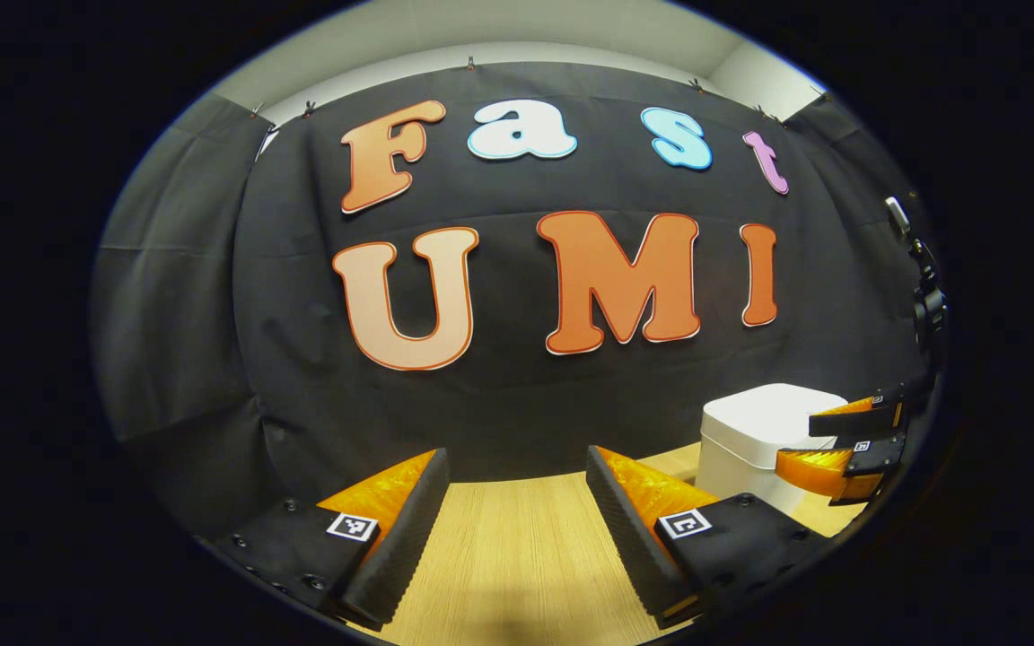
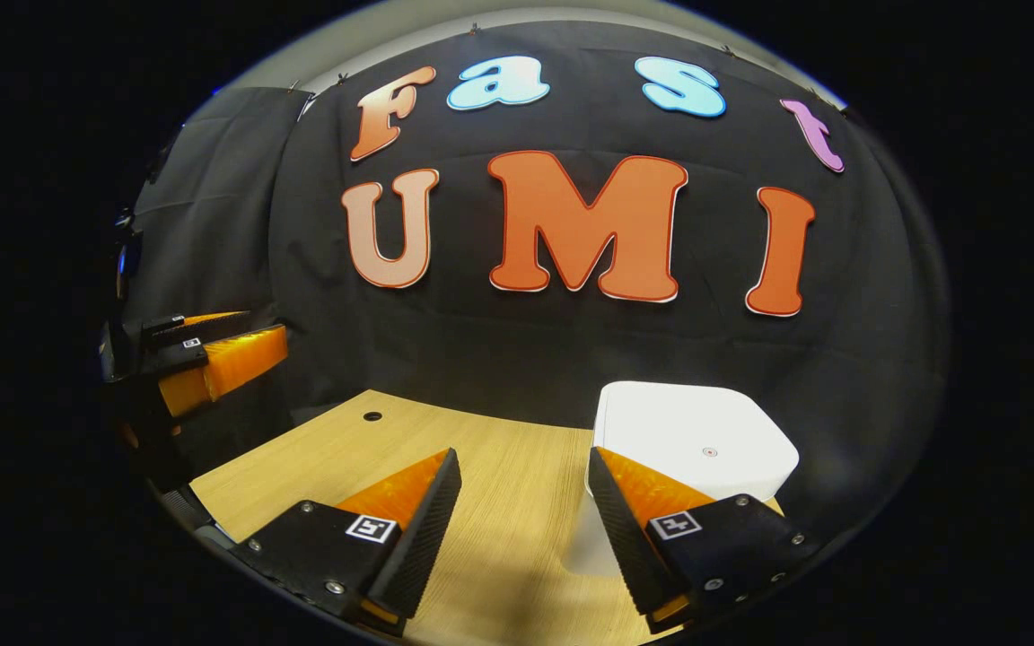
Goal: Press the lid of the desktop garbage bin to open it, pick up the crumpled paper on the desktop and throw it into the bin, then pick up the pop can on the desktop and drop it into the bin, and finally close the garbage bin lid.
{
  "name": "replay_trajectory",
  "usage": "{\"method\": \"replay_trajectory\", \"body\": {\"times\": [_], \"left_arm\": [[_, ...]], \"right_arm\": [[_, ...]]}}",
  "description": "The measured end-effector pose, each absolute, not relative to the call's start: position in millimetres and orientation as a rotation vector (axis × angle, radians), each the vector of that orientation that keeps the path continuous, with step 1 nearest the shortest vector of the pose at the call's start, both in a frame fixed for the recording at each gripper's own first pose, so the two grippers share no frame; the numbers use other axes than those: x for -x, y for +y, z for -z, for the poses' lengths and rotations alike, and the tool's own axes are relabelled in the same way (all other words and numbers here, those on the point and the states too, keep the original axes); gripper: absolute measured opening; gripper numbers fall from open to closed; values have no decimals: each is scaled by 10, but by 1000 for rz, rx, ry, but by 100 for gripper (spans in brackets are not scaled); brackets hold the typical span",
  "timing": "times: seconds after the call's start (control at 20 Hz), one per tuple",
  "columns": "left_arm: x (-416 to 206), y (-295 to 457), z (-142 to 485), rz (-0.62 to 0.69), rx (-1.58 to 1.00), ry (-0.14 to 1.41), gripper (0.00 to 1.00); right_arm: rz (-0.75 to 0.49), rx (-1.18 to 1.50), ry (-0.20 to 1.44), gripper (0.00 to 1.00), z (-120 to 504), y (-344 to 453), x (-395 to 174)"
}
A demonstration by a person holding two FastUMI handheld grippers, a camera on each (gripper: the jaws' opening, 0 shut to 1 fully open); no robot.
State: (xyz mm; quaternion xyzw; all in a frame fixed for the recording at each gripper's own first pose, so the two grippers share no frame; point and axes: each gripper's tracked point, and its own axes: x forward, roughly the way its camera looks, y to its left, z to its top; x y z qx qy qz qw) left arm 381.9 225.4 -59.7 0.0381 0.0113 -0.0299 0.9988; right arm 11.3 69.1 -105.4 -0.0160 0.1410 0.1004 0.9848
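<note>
R gripper (image 2: 517, 529) open; its finger hides bin (image 2: 705, 444) corner; lid down.

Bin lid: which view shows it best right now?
The right gripper view. The bin sits close ahead of the right claw, so its shut lid shows whole from above. In the left gripper view the bin is off to the side, smaller, with the right claw across part of it.

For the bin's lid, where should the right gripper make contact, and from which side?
Press rather than grip: the lid is flat, closed and faces up, so come from above onto its top near the small centre dot. The right gripper is open, low beside the bin.
</note>
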Motion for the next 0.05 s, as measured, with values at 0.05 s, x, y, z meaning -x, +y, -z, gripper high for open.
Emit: {"method": "replay_trajectory", "body": {"times": [0.05], "left_arm": [[-3824,2259,584,59,-72,21,97]], "right_arm": [[-205,32,281,88,1072,706,-121]]}}
